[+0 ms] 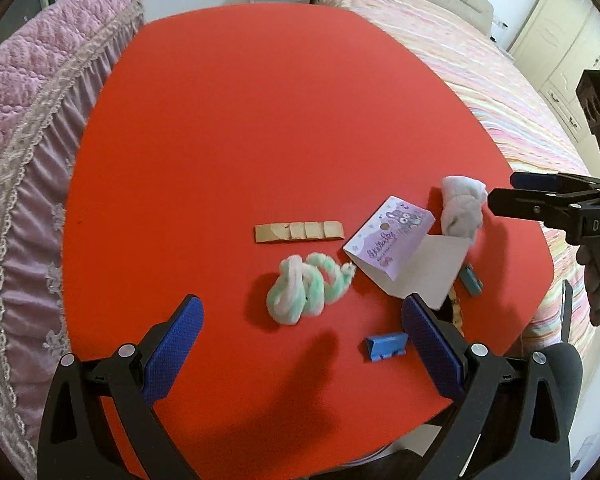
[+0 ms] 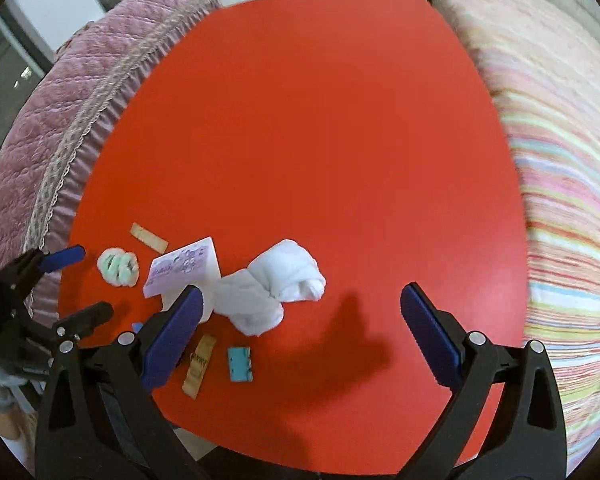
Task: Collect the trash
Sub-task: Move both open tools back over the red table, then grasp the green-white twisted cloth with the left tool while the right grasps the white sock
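From the left wrist, the left tool [image 1: 302, 334] is spread wide, grasping nothing, hovering over the red desk [image 1: 260, 120]. Between and just beyond its fingers lies a green-and-white fluffy twist [image 1: 306, 288], its long axis running left to right. Behind it sits a cardboard strip [image 1: 299, 232], lying crosswise. To the right are a folded purple card [image 1: 392, 240], a white tissue wad [image 1: 462, 208], a blue clip [image 1: 386, 346] and a teal scrap [image 1: 471, 279]. The right tool [image 1: 500, 192] reaches in from the right, near the wad.

From the right wrist, the right tool [image 2: 302, 322] is also released and empty. The white tissue wad [image 2: 276, 286] lies between its fingers, nearer the left one, stretched left to right. A yellow wrapper [image 2: 198, 366] and teal scrap [image 2: 240, 364] lie nearer, the wrapper partly behind the left finger. A striped bed [image 2: 560, 200] borders the desk on the right.
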A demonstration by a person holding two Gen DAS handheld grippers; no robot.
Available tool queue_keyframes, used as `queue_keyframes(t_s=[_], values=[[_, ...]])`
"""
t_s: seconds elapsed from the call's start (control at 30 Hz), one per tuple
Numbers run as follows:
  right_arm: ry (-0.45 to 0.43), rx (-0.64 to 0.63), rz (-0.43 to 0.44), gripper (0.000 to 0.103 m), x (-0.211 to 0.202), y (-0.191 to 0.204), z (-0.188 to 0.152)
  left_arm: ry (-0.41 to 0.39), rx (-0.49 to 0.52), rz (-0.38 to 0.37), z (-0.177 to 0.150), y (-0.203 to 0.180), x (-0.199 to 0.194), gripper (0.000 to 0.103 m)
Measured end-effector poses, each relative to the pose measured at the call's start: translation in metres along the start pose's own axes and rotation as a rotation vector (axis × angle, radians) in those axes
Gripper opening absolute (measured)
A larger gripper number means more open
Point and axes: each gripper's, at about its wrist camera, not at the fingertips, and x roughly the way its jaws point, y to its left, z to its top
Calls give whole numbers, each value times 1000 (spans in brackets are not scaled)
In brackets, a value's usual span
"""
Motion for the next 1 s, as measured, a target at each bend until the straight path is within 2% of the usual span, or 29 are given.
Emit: queue_keyframes(t_s=[0.27,0.33,0.4,0.5,0.63,0.67,0.7,0.77,0.83,1.0], values=[[39,38,17,97,16,5,5,-2,-8,20,5,5,13,95],[44,43,31,93,18,7,5,-8,-9,18,5,6,14,95],[52,45,39,84,21,9,5,-12,-9,19,5,7,15,95],[62,55,56,82,26,10,5,-9,-8,12,4,8,18,84],[62,63,69,72,28,12,5,-8,-13,9,5,12,20,68],[60,63,69,66,28,12,5,-11,-15,9,5,13,20,64],[58,64,73,56,27,11,5,-12,-15,7,4,13,20,59],[54,64,66,44,28,10,6,-15,-11,10,3,12,18,42],[46,54,61,40,28,11,5,-12,-14,3,3,14,18,33],[8,36,37,36,21,9,1,-22,-12,4,2,13,16,27]])
